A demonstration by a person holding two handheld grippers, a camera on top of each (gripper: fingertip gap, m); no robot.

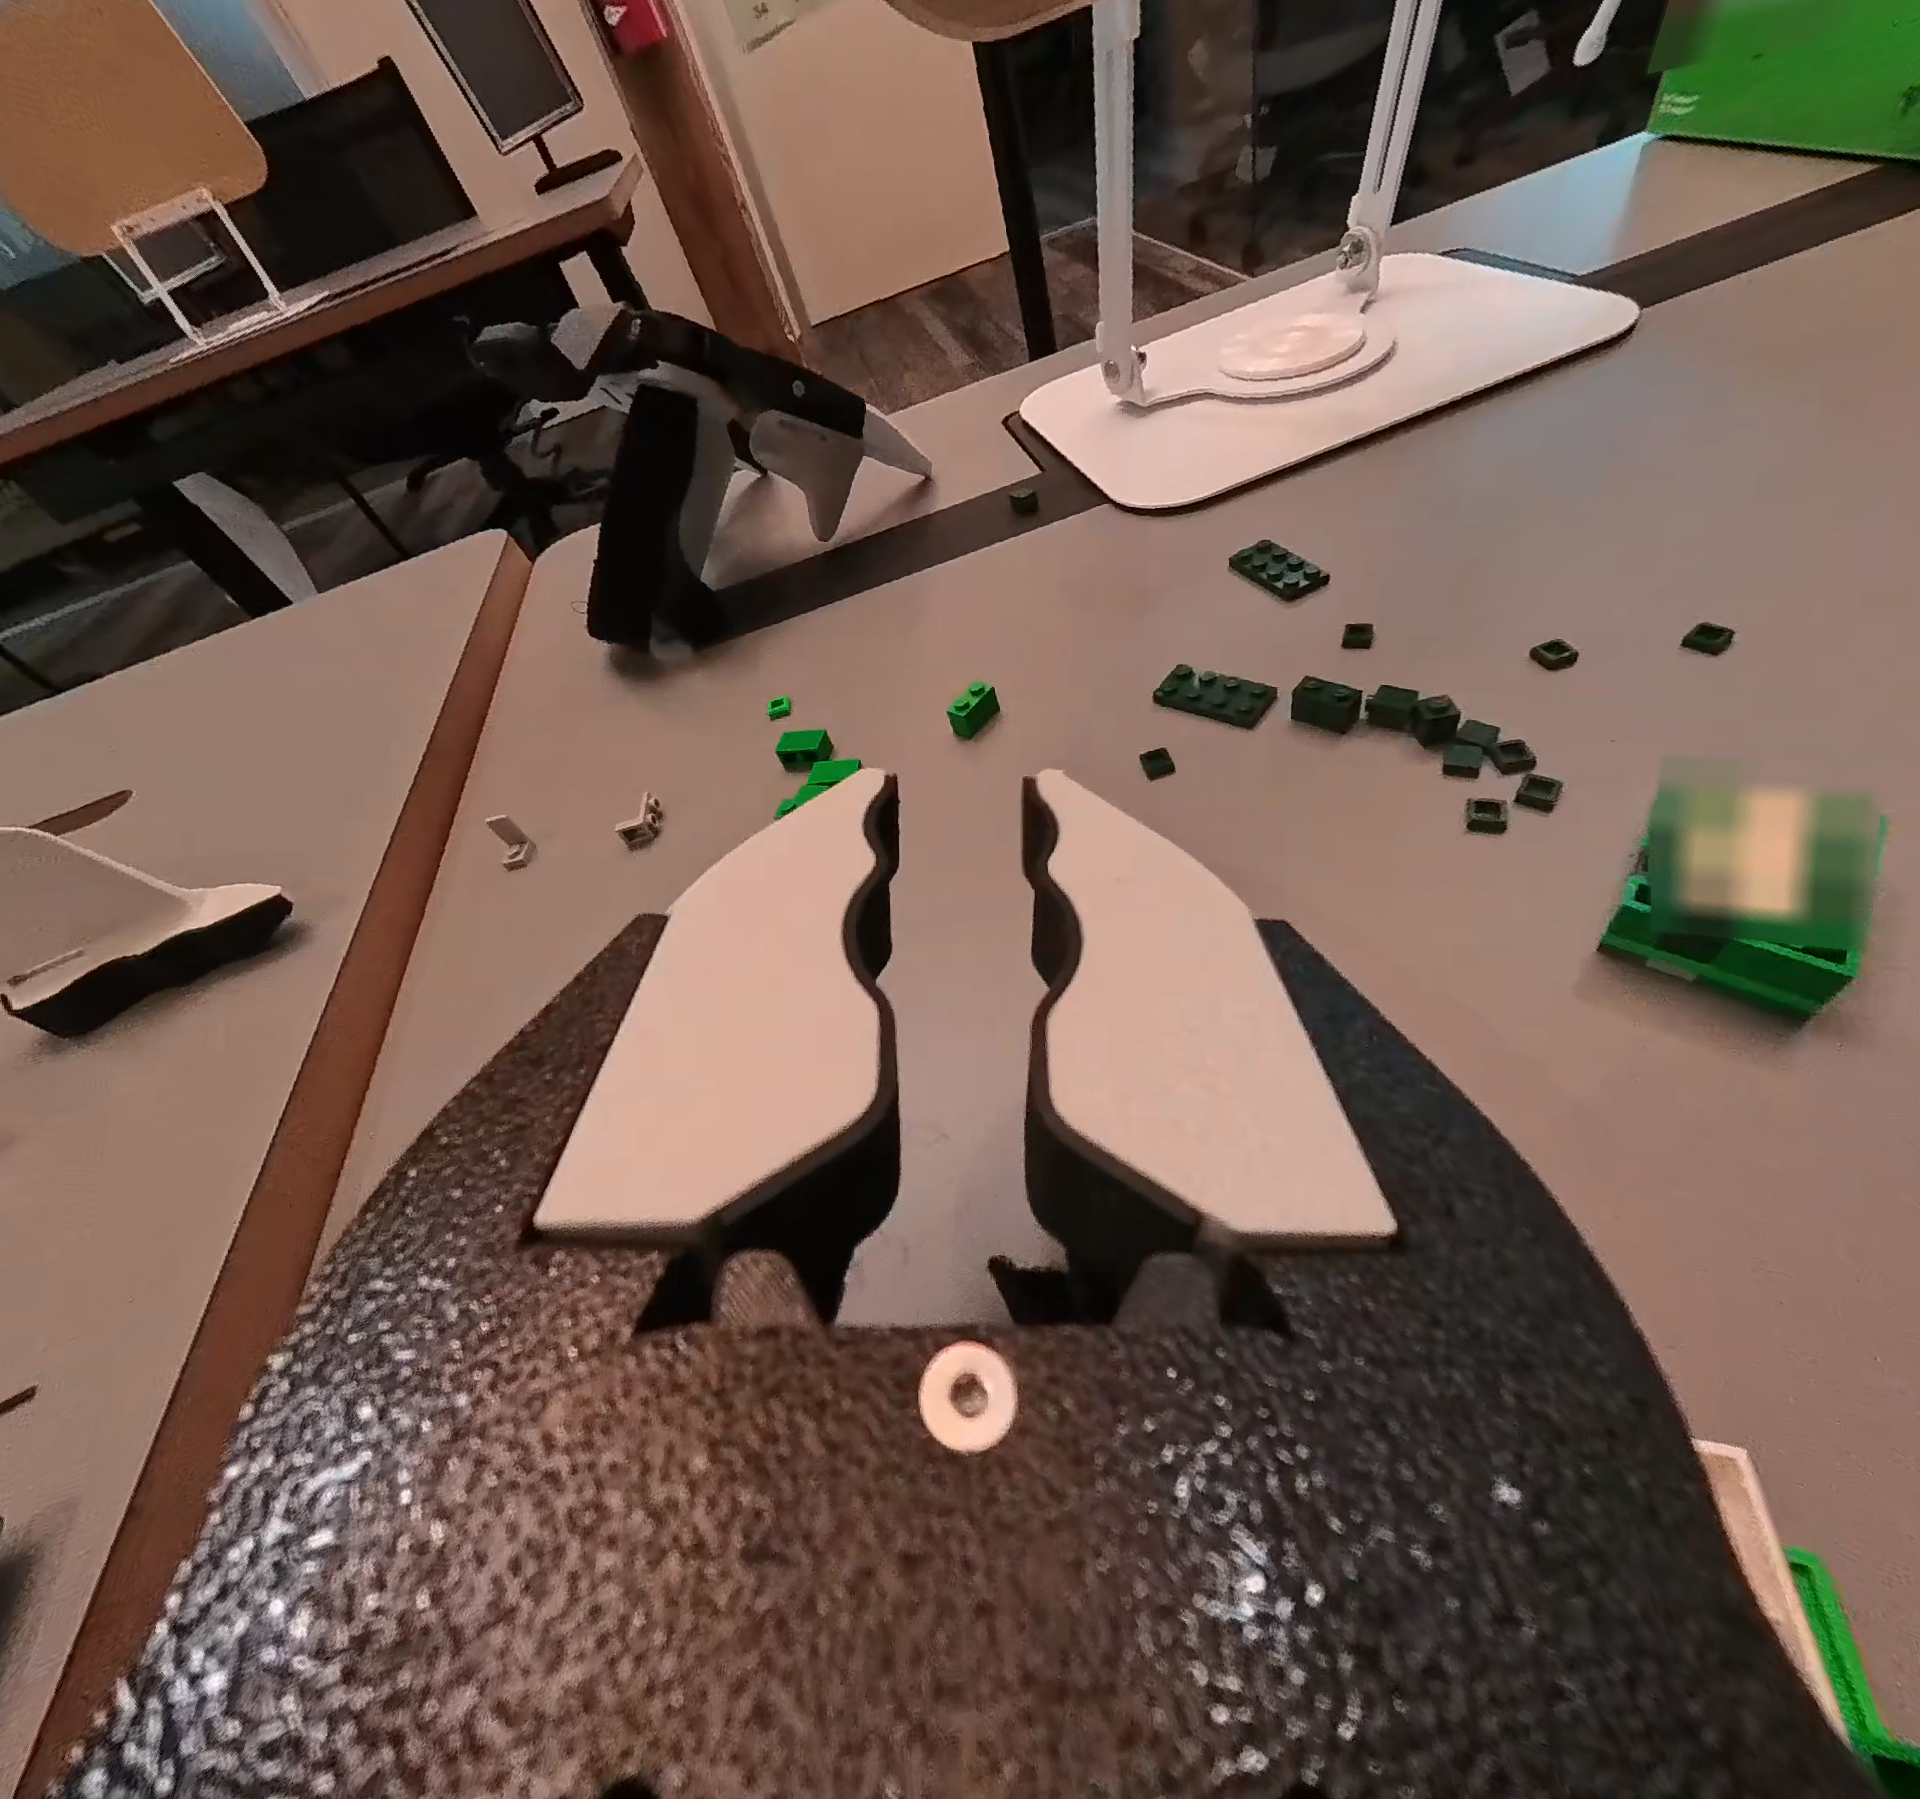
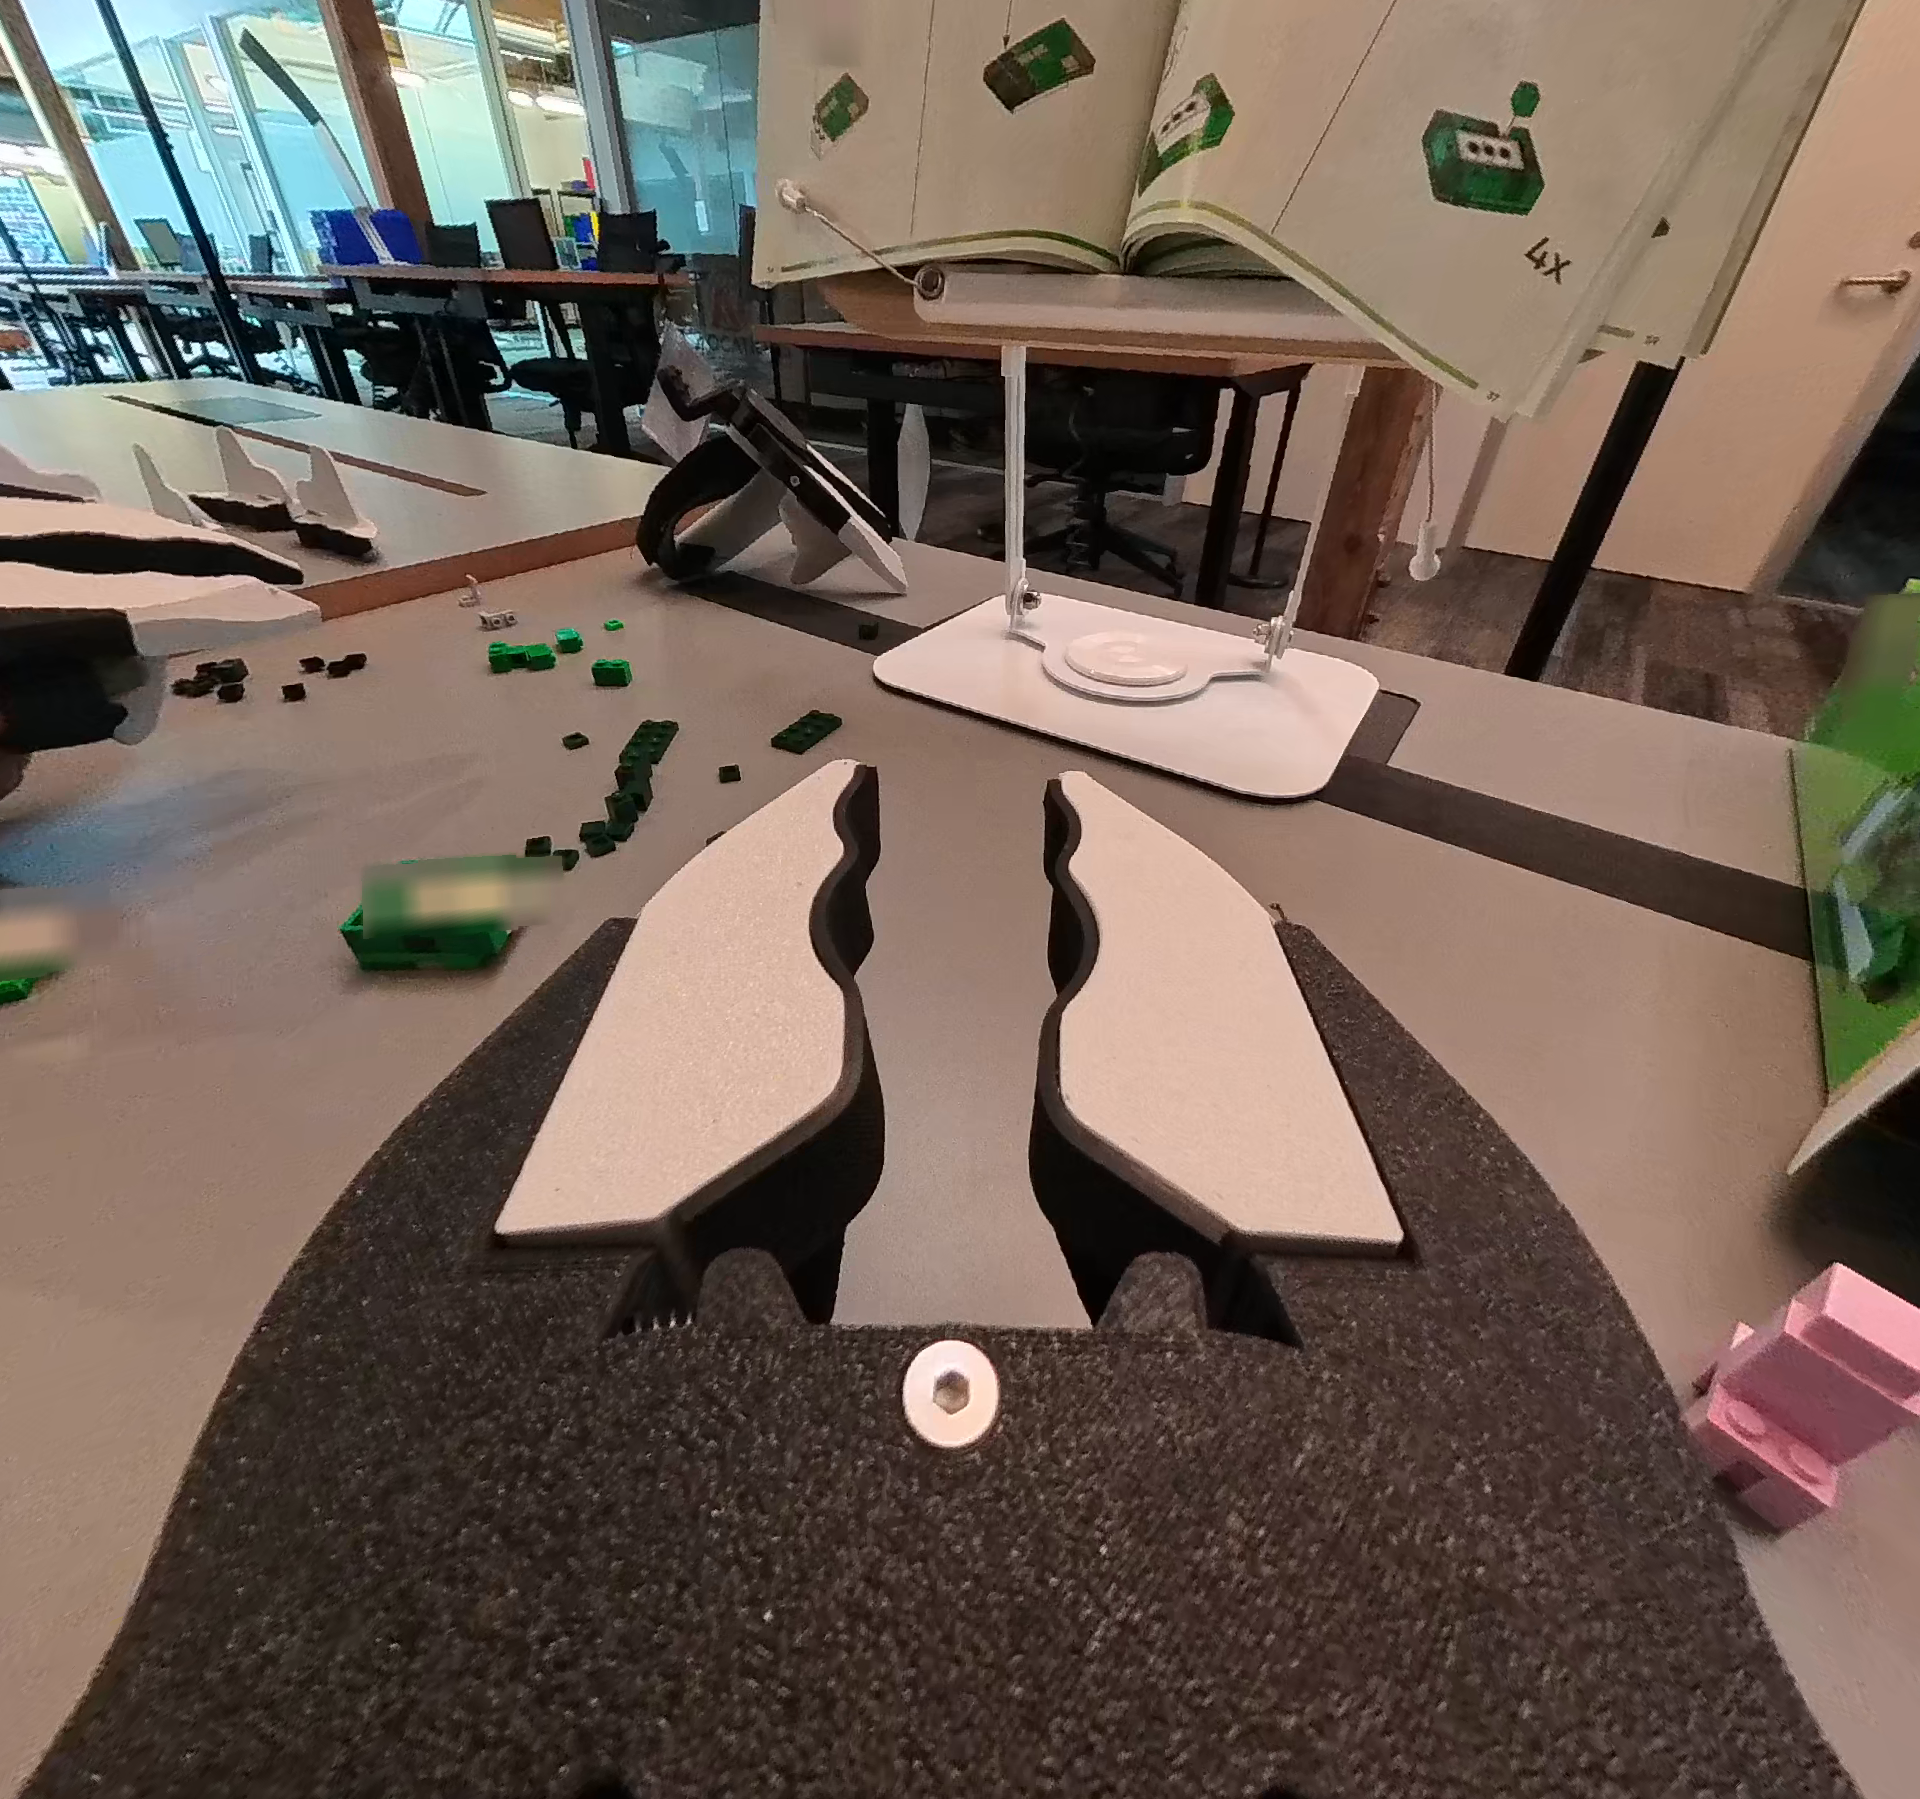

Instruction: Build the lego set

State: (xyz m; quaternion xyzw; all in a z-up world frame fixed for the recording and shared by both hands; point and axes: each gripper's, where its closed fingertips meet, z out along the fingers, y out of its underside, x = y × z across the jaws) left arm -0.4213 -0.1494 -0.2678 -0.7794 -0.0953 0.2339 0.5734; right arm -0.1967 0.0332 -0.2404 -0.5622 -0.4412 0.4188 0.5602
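My left gripper [image 1: 961, 793] is open and empty, low over the grey table [image 1: 1039, 918]. Just ahead lie bright green bricks [image 1: 975, 710] and more beside its left fingertip [image 1: 810, 747]. Dark green plates [image 1: 1216, 695] and small dark pieces [image 1: 1439, 721] lie to the right. A partly built green block [image 1: 1735, 960] sits farther right. My right gripper [image 2: 958, 793] is open and empty over bare table. The green block [image 2: 426, 944] is to its left, with dark green bricks [image 2: 634, 783] and bright green bricks [image 2: 530, 653] beyond. The left gripper [image 2: 156, 596] shows at the left edge.
A white book stand [image 2: 1132, 700] holds an open instruction booklet [image 2: 1143, 87] at the back. A spare gripper [image 1: 727, 440] lies at the far table edge. Two small grey pieces [image 1: 639, 819] lie at left. A pink lego figure [image 2: 1818, 1386] and a green box [image 2: 1860, 918] are at right. Left tips to right tips: about 30 centimetres.
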